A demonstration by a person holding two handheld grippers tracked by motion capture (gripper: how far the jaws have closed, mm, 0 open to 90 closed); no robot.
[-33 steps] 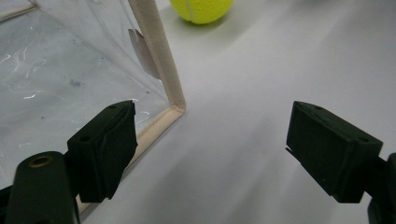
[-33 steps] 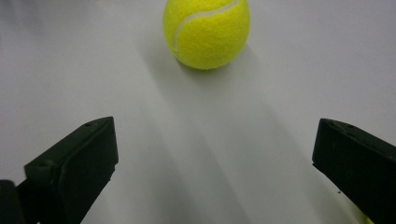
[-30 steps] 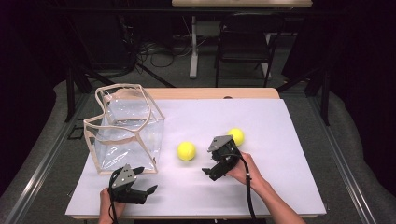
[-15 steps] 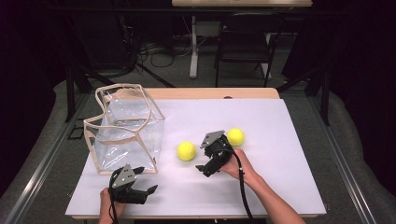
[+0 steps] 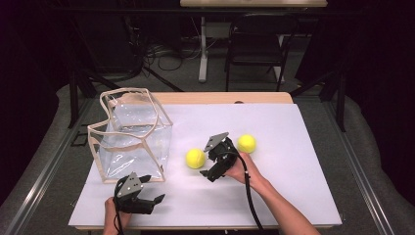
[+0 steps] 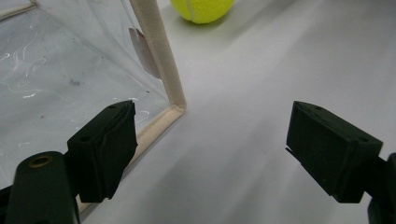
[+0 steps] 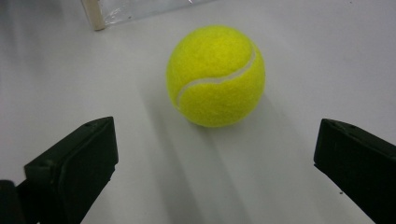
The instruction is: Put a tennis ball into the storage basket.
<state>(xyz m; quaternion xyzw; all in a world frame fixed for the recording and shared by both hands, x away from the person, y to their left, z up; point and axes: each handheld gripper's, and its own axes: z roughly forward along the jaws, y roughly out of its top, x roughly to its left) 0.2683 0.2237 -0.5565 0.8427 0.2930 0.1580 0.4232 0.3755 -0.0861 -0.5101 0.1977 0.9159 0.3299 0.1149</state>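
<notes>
A yellow tennis ball (image 5: pixel 195 158) lies on the white table top, just left of my right gripper (image 5: pixel 209 169). In the right gripper view the same ball (image 7: pixel 215 75) sits a short way ahead of the jaws, which stand wide open (image 7: pixel 215 158) with nothing between them. A second tennis ball (image 5: pixel 246 143) lies to the right, behind the right hand. My left gripper (image 5: pixel 152 197) rests open near the front edge, in front of a clear bag (image 5: pixel 131 135). Its own view has the bag's tan-edged corner (image 6: pixel 173 100) by the left jaw and the ball (image 6: pixel 201 8) farther off.
The clear soft-sided bag with tan trim stands open-topped at the table's left. The white sheet (image 5: pixel 293 161) covers the table; a wooden strip (image 5: pixel 225 98) runs along its far edge. Chairs and cables stand on the dark floor beyond.
My right gripper has moved left, away from the right-hand ball and up to the left-hand ball. The left gripper has stayed where it was.
</notes>
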